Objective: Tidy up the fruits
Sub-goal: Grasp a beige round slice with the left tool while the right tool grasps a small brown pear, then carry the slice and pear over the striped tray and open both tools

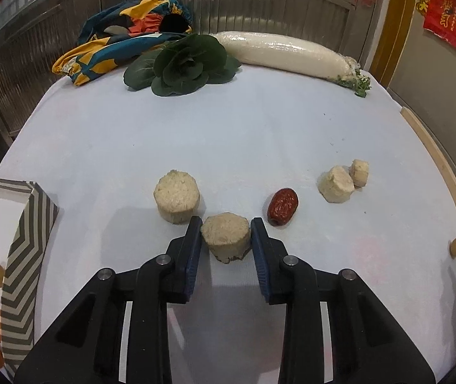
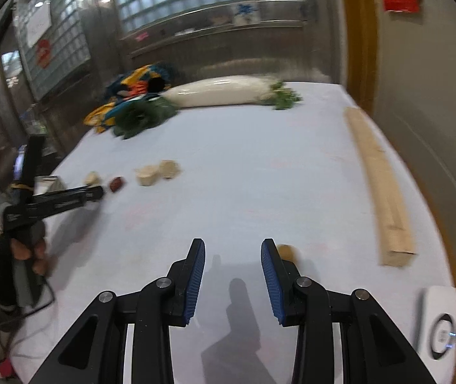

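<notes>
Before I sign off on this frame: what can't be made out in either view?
- Box contents, left wrist view: cut off by the frame edge; only a few orange and brown pieces show.
- Small brown fruit, right wrist view: partly hidden behind the right gripper finger; kind unclear.
- Left gripper tip, right wrist view: blurred, grip unreadable there.
- Pale chunks, right wrist view: blurred; kind unclear.
</notes>
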Demonstrator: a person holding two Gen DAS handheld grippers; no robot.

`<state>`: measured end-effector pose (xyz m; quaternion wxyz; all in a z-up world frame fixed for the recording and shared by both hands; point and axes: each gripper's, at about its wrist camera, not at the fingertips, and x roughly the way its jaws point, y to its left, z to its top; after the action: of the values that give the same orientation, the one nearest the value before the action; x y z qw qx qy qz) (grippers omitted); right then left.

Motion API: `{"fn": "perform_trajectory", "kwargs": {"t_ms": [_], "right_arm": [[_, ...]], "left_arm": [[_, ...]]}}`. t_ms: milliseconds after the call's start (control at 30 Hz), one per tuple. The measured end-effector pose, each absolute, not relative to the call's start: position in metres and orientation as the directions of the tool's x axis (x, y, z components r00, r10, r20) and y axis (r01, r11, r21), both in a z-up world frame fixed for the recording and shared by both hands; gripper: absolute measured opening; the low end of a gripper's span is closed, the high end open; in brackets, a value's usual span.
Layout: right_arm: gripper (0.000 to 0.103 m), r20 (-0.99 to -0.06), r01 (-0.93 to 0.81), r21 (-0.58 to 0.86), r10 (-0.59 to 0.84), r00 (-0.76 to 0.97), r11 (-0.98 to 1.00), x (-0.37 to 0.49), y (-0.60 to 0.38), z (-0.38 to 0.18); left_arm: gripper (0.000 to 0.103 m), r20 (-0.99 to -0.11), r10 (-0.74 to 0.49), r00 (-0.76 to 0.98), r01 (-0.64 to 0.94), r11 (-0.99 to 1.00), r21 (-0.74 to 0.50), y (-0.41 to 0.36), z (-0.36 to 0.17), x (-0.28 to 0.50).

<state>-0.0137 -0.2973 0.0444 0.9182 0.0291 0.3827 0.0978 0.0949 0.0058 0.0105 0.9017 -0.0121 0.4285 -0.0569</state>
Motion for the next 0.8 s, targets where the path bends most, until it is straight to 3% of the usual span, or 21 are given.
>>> {"fn": "perform_trajectory", "kwargs": {"t_ms": [100, 400, 433, 467, 800], "right_arm": [[0.04, -0.717, -0.118, 0.129, 0.175, 0.674, 0.985, -0.014, -0.315, 0.038], [0.04, -0.77, -0.098, 0.085, 0.128, 0.624, 0.992, 0.014, -0.319, 0.016], [0.036, -0.773, -0.109, 0.08, 0.13, 0.621, 0.991, 0.016, -0.318, 0.015], [0.024, -0.771, -0.117, 0.072, 0.13, 0.624, 0.99, 0.018, -0.317, 0.015], [0.024, -0.725, -0.189, 0.089, 0.194, 0.661, 0.978, -0.007, -0.281, 0.034]], "left_arm": [[0.03, -0.774, -0.113, 0.623, 0.092, 0.993, -0.071, 0.004, 0.013, 0.088], [0.03, -0.77, -0.147, 0.621, 0.124, 0.988, -0.089, -0.002, 0.022, 0.056], [0.03, -0.771, -0.15, 0.619, 0.127, 0.988, -0.09, -0.001, 0.023, 0.052], [0.03, -0.772, -0.149, 0.618, 0.128, 0.988, -0.089, -0.001, 0.024, 0.05], [0.03, -0.746, -0.137, 0.652, 0.121, 0.99, -0.075, 0.018, 0.038, 0.012]]}}
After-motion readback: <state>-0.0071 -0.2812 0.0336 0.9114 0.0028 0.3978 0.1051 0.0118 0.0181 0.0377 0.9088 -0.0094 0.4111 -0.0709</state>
